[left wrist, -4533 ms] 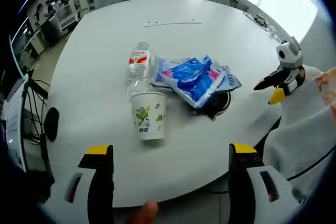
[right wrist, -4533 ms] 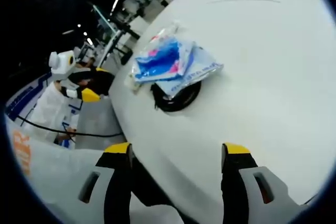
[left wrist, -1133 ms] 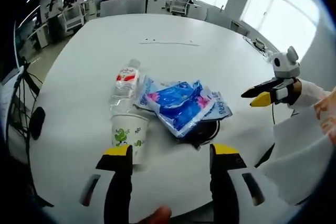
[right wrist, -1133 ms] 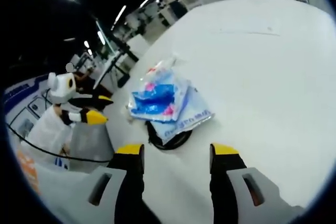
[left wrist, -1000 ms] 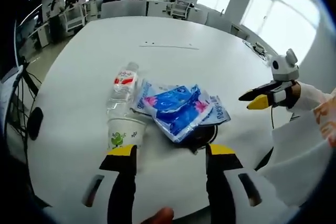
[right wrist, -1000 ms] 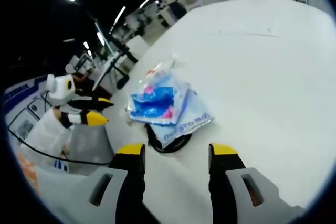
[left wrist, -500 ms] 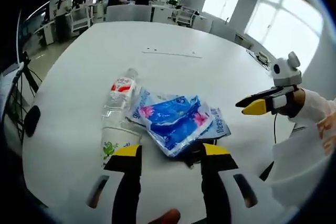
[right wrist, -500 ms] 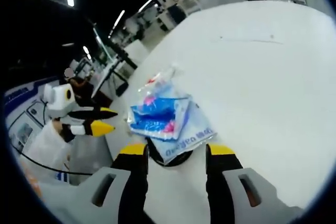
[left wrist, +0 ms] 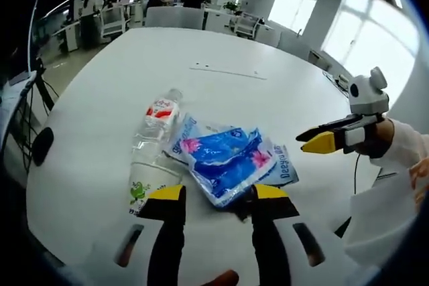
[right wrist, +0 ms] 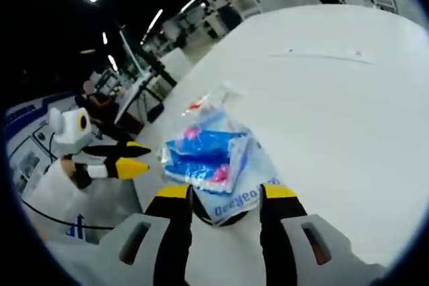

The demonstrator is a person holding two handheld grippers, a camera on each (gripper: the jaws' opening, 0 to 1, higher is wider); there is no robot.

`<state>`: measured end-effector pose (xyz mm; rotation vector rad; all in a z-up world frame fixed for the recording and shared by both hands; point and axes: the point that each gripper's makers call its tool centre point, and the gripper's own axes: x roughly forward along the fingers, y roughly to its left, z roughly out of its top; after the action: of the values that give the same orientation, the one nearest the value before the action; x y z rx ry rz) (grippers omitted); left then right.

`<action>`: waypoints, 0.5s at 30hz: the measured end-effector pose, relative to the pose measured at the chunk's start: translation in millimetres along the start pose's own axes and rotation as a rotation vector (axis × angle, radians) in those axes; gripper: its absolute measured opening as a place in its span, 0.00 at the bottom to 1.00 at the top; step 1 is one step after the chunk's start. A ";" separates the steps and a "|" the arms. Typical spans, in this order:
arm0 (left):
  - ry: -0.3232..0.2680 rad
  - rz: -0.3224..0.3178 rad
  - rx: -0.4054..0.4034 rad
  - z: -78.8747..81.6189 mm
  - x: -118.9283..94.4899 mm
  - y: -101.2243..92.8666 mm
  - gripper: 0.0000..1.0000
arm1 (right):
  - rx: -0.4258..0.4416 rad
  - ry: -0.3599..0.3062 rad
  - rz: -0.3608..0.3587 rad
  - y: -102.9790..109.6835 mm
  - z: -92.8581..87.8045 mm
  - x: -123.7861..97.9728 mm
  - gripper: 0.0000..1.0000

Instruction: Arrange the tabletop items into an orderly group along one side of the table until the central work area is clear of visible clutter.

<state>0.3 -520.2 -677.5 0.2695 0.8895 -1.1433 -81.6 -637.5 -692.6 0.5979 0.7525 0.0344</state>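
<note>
On the white round bench (left wrist: 268, 92) sit 1 clear water bottle (left wrist: 155, 120) lying on its side, 1 paper cup (left wrist: 149, 185) w/ green print, 2 blue-and-white plastic packets (left wrist: 228, 160) stacked one on the other, and 1 dark round object under the packets, mostly hidden and hard to ID. All are bunched together near the bench edge closest to the person. In the left gripper view the left tool (left wrist: 210, 193) has its two yellow-tipped jaws spread w/ nothing between them; the left jaw covers part of the cup's base, the right jaw cuts off the packets' near corner. The right tool (left wrist: 320, 140) enters from the right of that view, jaws close together, apart from the items. In the right gripper view the right tool (right wrist: 221, 191) hangs over the packets (right wrist: 213, 159), jaws parted and holding nothing; the bottle's cap end (right wrist: 213, 97) pokes out behind, blurred. The left tool (right wrist: 124, 159) shows at left there, off the bench.
</note>
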 end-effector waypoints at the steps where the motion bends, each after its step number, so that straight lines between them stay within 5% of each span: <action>1: 0.001 0.000 -0.002 -0.4 0.7 -0.1 0.37 | -0.004 0.002 0.000 0.4 0.4 1.4 0.38; 15: 0.013 0.025 -0.020 -3.0 13.3 3.8 0.30 | -0.056 0.052 -0.017 -4.3 2.2 26.1 0.34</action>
<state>3.8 -525.7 -690.1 0.2710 0.9069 -1.1102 -61.7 -635.9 -710.2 0.5390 0.8040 0.0555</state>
